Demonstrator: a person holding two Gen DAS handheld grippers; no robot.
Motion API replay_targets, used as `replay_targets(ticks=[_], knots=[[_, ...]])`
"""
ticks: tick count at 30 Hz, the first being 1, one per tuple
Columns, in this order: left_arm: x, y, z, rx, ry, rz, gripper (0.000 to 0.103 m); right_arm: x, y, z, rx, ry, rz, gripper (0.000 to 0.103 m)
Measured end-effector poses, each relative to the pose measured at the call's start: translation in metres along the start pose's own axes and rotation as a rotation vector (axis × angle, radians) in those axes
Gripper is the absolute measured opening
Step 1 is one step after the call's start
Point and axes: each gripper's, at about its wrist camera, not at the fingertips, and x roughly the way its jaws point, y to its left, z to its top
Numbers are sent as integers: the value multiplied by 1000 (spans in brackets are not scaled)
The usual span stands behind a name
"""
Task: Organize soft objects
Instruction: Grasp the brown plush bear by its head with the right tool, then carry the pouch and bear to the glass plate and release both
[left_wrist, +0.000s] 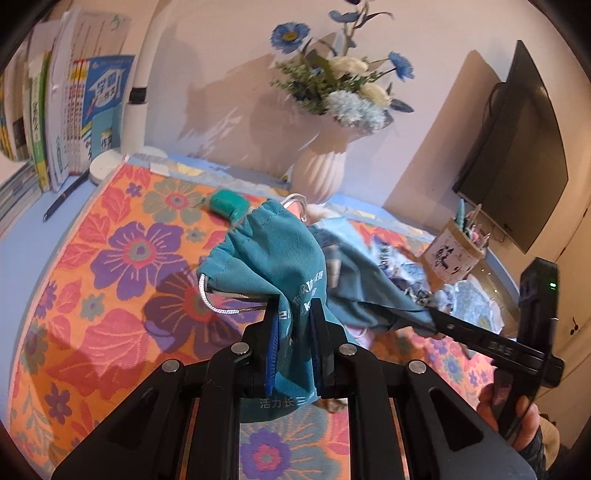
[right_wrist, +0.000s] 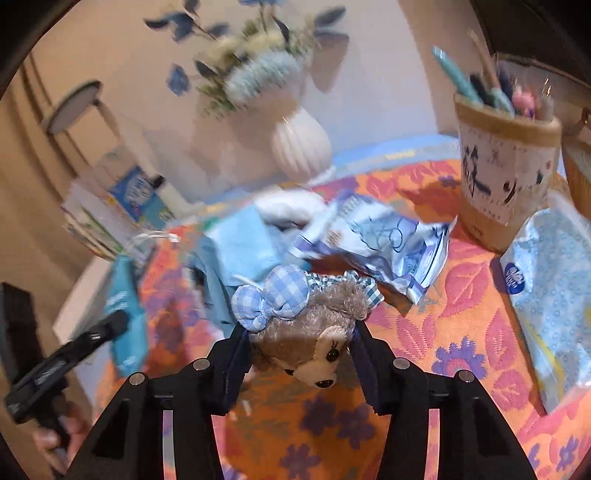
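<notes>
My left gripper (left_wrist: 293, 314) is shut on a teal drawstring pouch (left_wrist: 269, 258) with a silver cord, held above the flowered cloth (left_wrist: 122, 258). My right gripper (right_wrist: 301, 328) is shut on a small brown plush bear (right_wrist: 310, 332) with a blue checked bow, lifted above the cloth (right_wrist: 461, 306). In the left wrist view the right gripper (left_wrist: 439, 325) reaches in from the right, under more teal fabric. In the right wrist view the left gripper (right_wrist: 110, 325) and the pouch (right_wrist: 125, 314) show blurred at the left.
A white vase with blue flowers (left_wrist: 321, 173) stands at the back. A pen holder (right_wrist: 506, 181) and a tissue pack (right_wrist: 554, 288) are at the right. A crumpled blue-white bag (right_wrist: 388, 251), a teal case (left_wrist: 225, 203), books (left_wrist: 74, 110) and a monitor (left_wrist: 524, 147) are around.
</notes>
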Motion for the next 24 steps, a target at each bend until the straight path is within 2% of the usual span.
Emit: replay_targets(ticks=[4,6,9,12,13,14,16,17,18,21,24], knots=[[-9,-18,4,25,-21,-21,12,-29,4,2,-15,-58,34,51],[-11,-26,3,42,-25,-20,12,-34,4,1,-27,-59,4,51],[-12,-37,0,59,-22,-19,12,-27,-12,-13,-11,8,-50,51],[-12,-42,-4,67,-17,-14,12,-11,-39,-37,36,132,-57,53],[-12,-42,-5,64,-14,-12,12,-7,-47,-43,67,161,-68,54],[-11,-42,-5,62,-10,-11,12,-9,-56,-48,103,154,-33,55],[-10,-43,-6,60,-7,-6,12,-18,-65,-48,149,138,22,71],[-10,-44,-5,61,-7,-5,12,-20,-68,-46,161,140,28,85],[-10,-45,-5,62,-7,-4,12,-24,-70,-44,173,128,22,91],[-9,-48,-4,66,-11,-4,12,-25,-70,-38,176,99,15,91],[-8,-51,-4,77,-5,1,12,-11,-57,-38,145,135,-13,91]])
